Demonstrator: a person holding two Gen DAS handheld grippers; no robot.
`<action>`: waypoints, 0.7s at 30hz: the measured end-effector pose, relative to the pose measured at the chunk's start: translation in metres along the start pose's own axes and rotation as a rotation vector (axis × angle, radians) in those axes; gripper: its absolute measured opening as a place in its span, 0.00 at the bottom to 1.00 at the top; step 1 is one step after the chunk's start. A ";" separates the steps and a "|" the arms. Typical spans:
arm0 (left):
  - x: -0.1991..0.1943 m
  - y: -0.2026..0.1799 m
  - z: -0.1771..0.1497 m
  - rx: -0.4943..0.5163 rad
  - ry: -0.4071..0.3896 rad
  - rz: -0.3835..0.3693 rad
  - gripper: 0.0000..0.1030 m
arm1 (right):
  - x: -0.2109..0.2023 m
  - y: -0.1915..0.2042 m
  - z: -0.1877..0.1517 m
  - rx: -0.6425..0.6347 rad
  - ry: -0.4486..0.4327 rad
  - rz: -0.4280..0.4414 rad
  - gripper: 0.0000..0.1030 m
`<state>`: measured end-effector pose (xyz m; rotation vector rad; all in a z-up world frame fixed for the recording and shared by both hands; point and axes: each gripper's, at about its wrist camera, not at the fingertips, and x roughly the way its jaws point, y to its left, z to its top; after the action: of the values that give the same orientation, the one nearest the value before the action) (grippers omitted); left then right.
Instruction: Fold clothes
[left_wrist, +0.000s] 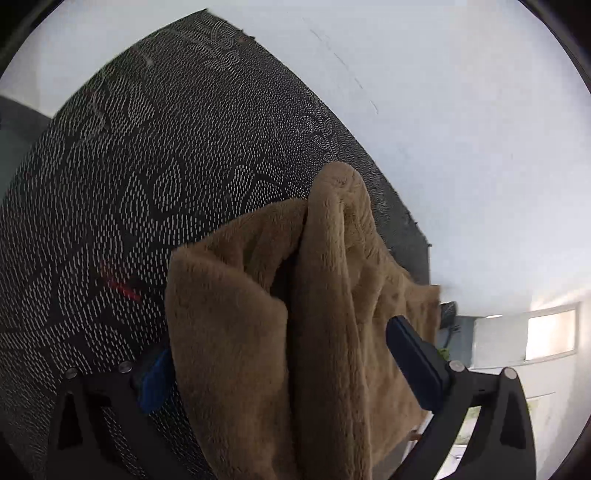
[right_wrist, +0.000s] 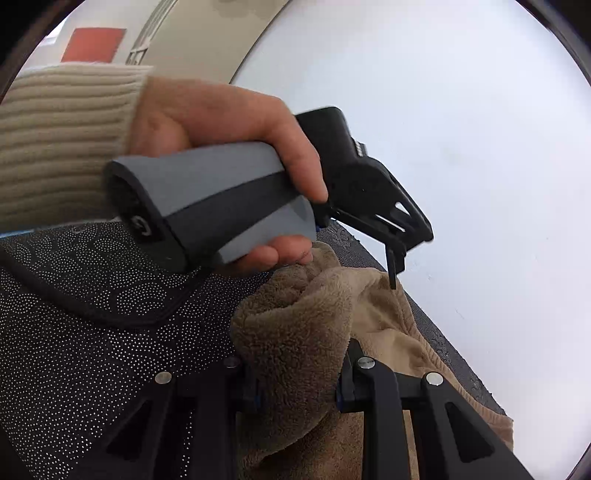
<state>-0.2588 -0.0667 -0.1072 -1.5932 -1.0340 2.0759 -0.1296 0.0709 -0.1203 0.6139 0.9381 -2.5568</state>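
**Asker:** While both grippers are working on the garment, how far along is the folding?

**Describer:** It is looking early or midway. A brown fleece garment (left_wrist: 325, 295) is lying bunched near the edge of a dark mat (left_wrist: 147, 166) stitched with pale dotted swirls, over a white surface (left_wrist: 461, 129). No flat, squared fold is showing yet; smoothing and the remaining folds seem to be left.

**Asker:** What are the grippers doing?

**Describer:** The right gripper (right_wrist: 295, 387) is clenching a thick roll of the fleece between its jaws. The left gripper (left_wrist: 291, 358) is straddling a raised ridge of the cloth, its jaws standing apart on either side; whether they are pressing it, I cannot tell. In the right view, the left hand (right_wrist: 229, 122), in a ribbed cream sleeve, is gripping a grey handle, the fingertip dipping to the cloth.

**Asker:** And the textures?

**Describer:** The fleece is looking plush, soft and floppy, with a ribbed hem. The mat is looking thin and flat.
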 end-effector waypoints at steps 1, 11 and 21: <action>0.000 0.000 0.003 0.000 0.008 0.004 0.74 | 0.000 -0.001 0.000 0.006 -0.001 0.000 0.26; -0.019 -0.044 0.008 0.058 -0.018 0.031 0.23 | -0.018 -0.025 -0.008 0.104 -0.026 -0.023 0.26; -0.019 -0.167 -0.006 0.219 -0.048 0.051 0.23 | -0.073 -0.109 -0.034 0.323 -0.092 -0.126 0.26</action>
<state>-0.2754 0.0371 0.0239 -1.4820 -0.7576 2.1853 -0.1087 0.1850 -0.0497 0.5306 0.5525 -2.8503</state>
